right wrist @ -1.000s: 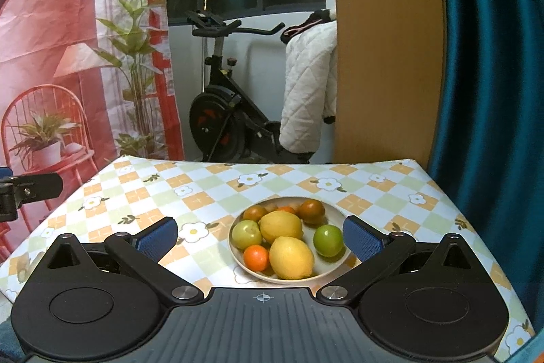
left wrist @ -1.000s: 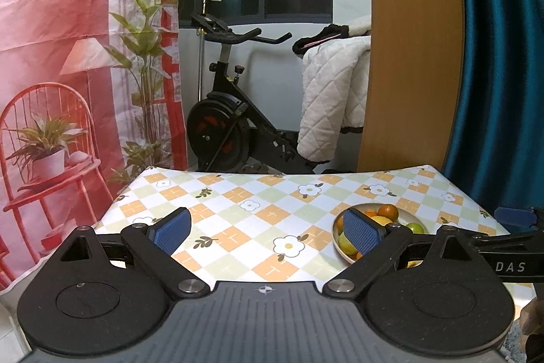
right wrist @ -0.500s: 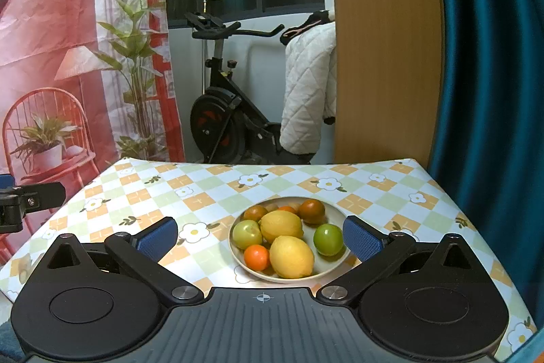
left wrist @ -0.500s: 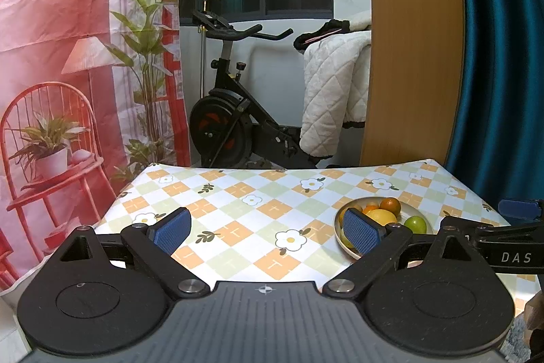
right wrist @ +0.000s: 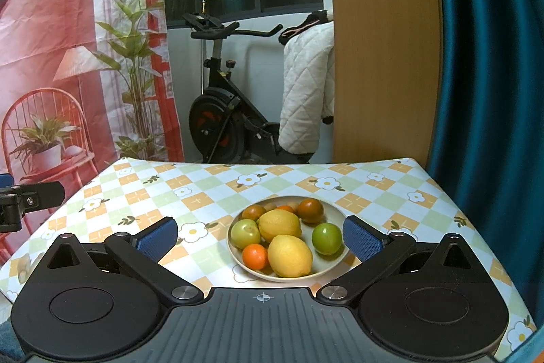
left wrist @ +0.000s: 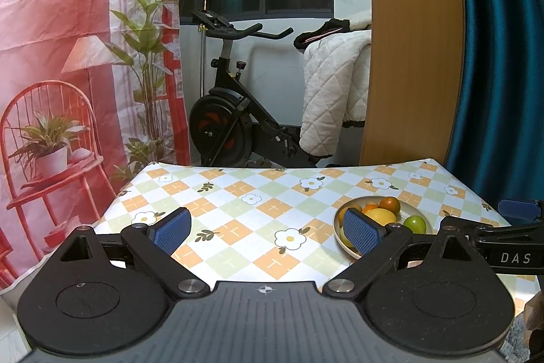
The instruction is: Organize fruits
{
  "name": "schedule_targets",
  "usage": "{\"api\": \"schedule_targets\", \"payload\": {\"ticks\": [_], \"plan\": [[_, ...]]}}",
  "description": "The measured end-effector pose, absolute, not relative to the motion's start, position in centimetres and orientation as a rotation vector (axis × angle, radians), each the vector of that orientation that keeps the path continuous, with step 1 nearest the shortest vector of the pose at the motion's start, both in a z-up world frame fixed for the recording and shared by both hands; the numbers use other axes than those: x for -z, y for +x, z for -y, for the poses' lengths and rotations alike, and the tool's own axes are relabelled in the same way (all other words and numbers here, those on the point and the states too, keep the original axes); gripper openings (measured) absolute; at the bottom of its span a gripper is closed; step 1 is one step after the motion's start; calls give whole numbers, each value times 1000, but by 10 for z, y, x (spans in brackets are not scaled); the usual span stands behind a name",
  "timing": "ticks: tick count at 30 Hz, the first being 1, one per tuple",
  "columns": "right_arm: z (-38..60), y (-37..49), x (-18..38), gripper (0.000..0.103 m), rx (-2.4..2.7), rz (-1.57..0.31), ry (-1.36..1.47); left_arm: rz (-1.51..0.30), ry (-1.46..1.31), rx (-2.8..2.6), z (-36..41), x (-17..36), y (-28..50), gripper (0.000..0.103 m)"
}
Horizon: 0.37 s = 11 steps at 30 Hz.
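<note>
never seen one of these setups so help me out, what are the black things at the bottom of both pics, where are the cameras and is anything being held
Those black parts are two handheld grippers, one in each of a person's hands. Each carries a camera that looks forward along its two blue-padded fingers, so each picture comes from one gripper.

The left gripper is open over the flowered tablecloth and holds nothing. The right gripper is also open and empty, facing a plate of fruit.

On the plate lie two lemons, green fruits, a small orange and darker reddish fruits. An exercise bike stands behind the table.
</note>
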State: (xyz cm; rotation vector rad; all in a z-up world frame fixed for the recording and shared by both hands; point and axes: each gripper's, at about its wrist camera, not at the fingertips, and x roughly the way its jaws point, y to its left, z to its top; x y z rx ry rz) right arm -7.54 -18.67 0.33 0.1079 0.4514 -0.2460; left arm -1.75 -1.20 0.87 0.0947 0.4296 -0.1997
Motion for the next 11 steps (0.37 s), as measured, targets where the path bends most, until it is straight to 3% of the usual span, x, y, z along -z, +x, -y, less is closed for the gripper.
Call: {"api": "schedule_targets", "payload": {"ticks": [11], "plan": [[186,-76,-3,102,247,-451,108,-430,90,199,10,-8,-17,97]]}}
